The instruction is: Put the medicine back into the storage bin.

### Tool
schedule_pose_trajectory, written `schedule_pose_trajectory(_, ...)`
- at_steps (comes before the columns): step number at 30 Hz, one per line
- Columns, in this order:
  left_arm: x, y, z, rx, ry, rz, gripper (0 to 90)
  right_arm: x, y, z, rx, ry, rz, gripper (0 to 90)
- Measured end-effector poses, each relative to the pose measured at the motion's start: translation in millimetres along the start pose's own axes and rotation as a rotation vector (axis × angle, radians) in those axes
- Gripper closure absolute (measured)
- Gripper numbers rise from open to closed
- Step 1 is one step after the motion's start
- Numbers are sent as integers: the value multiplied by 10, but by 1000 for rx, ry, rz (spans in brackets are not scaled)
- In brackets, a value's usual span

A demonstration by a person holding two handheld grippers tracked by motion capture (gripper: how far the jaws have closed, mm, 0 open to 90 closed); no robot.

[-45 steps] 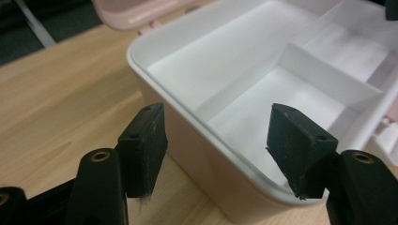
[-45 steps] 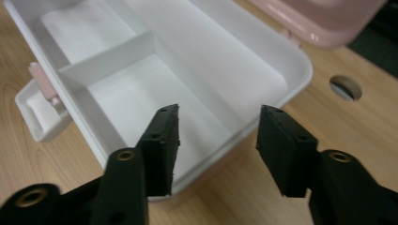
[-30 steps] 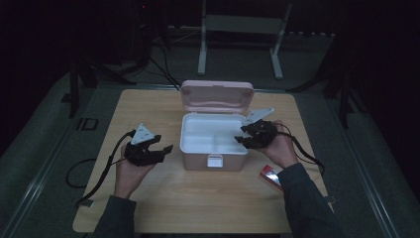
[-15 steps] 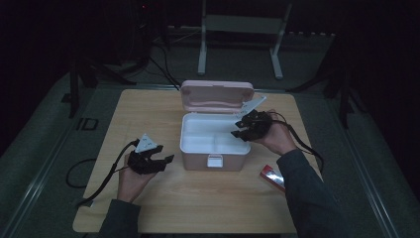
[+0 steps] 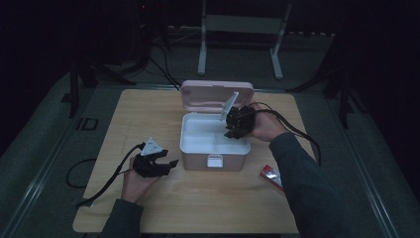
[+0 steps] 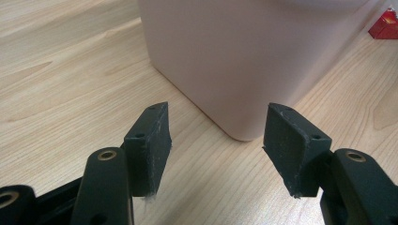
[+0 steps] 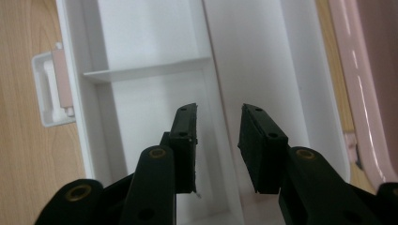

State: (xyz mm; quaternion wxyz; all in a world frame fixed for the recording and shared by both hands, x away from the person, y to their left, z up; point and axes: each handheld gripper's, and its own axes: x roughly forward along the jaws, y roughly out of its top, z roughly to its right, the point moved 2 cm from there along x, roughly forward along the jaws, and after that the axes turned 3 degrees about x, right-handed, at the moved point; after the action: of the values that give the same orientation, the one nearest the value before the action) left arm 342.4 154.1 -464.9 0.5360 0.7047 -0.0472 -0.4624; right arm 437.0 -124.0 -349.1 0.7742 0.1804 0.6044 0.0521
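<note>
Hovering over the open pink box (image 5: 214, 146) mid-counter (image 5: 124, 119), right hand-held gripper (image 7: 217, 123) slightly parted above its divider, left hand-held gripper (image 6: 216, 136) wide open beside its corner; red packet (image 5: 271, 175) partly hidden by sleeve.

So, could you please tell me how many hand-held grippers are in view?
2: the left hand-held gripper is left of the pink plastic box; the right hand-held gripper is over its white interior.

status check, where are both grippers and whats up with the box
Left gripper open, empty, low on table beside pink box. Right gripper open, empty, over box's white tray. Lid up. Red packet on table, clear.
</note>
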Motion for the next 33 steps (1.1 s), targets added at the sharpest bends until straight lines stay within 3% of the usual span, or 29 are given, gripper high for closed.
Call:
schedule_pose_trajectory(7, 18, -6, 23, -1, -15, 0, 410, 72, 210, -3, -86, 5, -83, 676)
schedule_pose_trajectory(13, -10, 2, 19, 2, -14, 8, 410, 120, 352, 17, -119, 35, -147, 662)
schedule_pose_trajectory(17, 6, -4, 23, 2, -16, 6, 410, 186, 430, -10, -176, 38, -189, 703)
schedule_pose_trajectory(20, 10, -8, 26, 5, -16, 2, 410, 248, 474, -22, -204, 26, -254, 743)
schedule_pose_trajectory(22, 8, -7, 23, 4, -16, 1, 410, 286, 494, -15, -209, 19, -292, 774)
schedule_pose_trajectory(33, 19, -13, 23, 8, -13, -6, 410, 434, 530, 45, -194, 92, -325, 867)
